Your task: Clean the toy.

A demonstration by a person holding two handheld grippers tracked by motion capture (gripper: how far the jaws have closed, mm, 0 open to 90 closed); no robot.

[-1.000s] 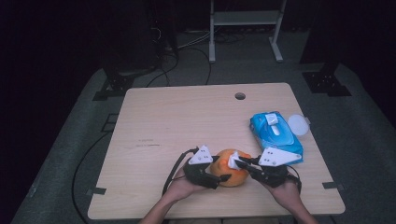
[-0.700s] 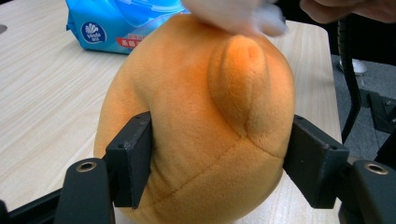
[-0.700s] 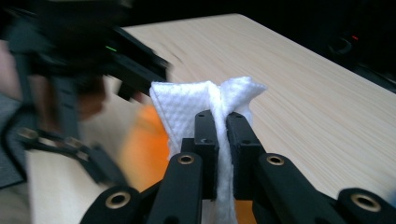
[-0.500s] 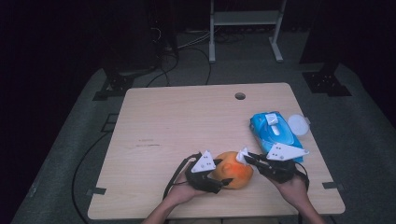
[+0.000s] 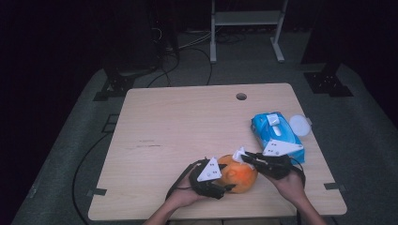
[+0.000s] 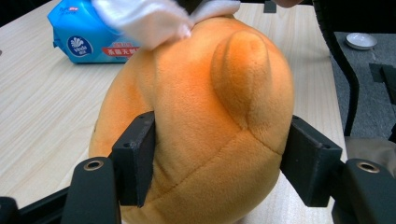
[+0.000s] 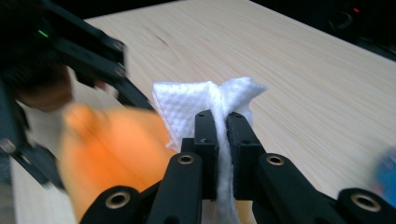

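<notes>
The left gripper [image 5: 224,183] is clamped on an orange plush toy [image 5: 239,173], its two black jaws pressed into the toy's soft sides; in the left gripper view the toy [image 6: 205,121] bulges between the jaws and a rounded ear-like bump stands up on its upper right. The toy sits on the wooden table [image 5: 187,126] near the front edge, a little right of the middle. The right gripper [image 5: 245,155] comes in from the right, its jaws closed together on a folded white wipe [image 5: 239,153], which sits at the toy's upper right. In the right gripper view the wipe [image 7: 205,105] is pinched upright between the two jaws, its quilted corner fanning out above them, with the blurred orange toy [image 7: 112,149] just below and to the left. In the left gripper view the wipe [image 6: 144,18] lies against the top of the toy. A blue pack of wipes [image 5: 276,135] lies on the table just behind the right gripper, and a small white lid [image 5: 300,125] rests beside it at the table's right edge.
</notes>
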